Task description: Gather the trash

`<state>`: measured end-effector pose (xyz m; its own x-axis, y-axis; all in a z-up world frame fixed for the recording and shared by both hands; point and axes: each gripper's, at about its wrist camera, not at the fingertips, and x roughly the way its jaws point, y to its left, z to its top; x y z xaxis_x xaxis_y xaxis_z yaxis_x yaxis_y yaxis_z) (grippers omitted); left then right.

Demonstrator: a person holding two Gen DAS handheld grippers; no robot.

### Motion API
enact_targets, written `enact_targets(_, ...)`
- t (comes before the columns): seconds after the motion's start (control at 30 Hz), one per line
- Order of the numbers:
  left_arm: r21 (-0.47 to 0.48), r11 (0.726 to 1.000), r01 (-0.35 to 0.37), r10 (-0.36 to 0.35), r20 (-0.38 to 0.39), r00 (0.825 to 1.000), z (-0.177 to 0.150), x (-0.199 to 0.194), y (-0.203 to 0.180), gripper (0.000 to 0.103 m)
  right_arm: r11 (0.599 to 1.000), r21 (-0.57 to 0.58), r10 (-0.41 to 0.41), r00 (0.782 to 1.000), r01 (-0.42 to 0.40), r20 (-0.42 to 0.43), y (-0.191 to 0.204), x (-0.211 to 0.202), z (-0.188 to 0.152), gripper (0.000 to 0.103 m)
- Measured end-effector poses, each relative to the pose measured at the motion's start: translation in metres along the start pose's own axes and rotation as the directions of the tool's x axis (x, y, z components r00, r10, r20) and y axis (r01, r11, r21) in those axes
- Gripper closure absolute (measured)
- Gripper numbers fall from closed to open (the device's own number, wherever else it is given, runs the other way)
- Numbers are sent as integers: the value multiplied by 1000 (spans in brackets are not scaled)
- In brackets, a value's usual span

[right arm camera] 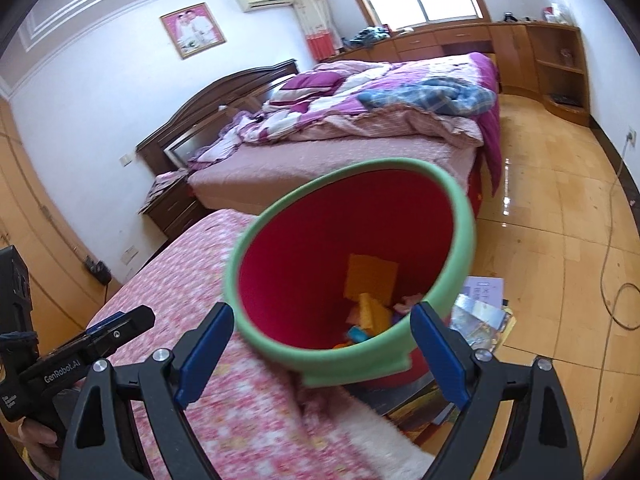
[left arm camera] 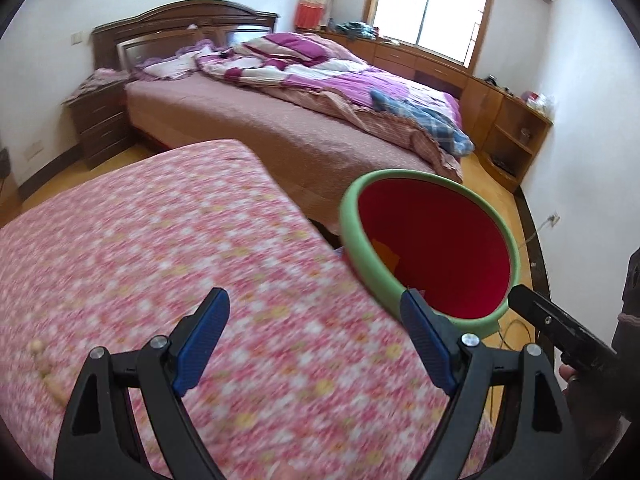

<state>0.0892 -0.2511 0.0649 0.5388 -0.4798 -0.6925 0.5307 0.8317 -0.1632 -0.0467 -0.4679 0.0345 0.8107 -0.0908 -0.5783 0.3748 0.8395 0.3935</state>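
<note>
- Your left tool [left arm camera: 316,340] is spread wide with nothing between its blue pads; it hangs over the pink flowered bench [left arm camera: 160,264].
- Your right tool [right arm camera: 320,352] is spread wide too, and holds nothing; the near rim of the bin [right arm camera: 460,216] sits between its pads without a visible touch.
- The bin, green-rimmed and red inside, stands just beside the bench edge.
- Only your right view looks down into it: yellow paper [right arm camera: 370,280] and other colored scraps [right arm camera: 368,320] lie at the bottom. Your left view shows just an orange sliver [left arm camera: 384,254] there.
- Only your left view shows a small wooden peg [left arm camera: 44,368] on the bench, at its left side.
- Only your right view shows the booklets [right arm camera: 480,308] on the floor [right arm camera: 560,220] beside the bin.
- Both views show the bed [left arm camera: 304,120] with its purple quilt behind.
</note>
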Motion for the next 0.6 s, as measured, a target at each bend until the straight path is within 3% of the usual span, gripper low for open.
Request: enact_targets(0.6,-181,968,-174,182,28,983,-59,-87,87,17,971,-198,125,991,-133,-52,111,-20,-52,3)
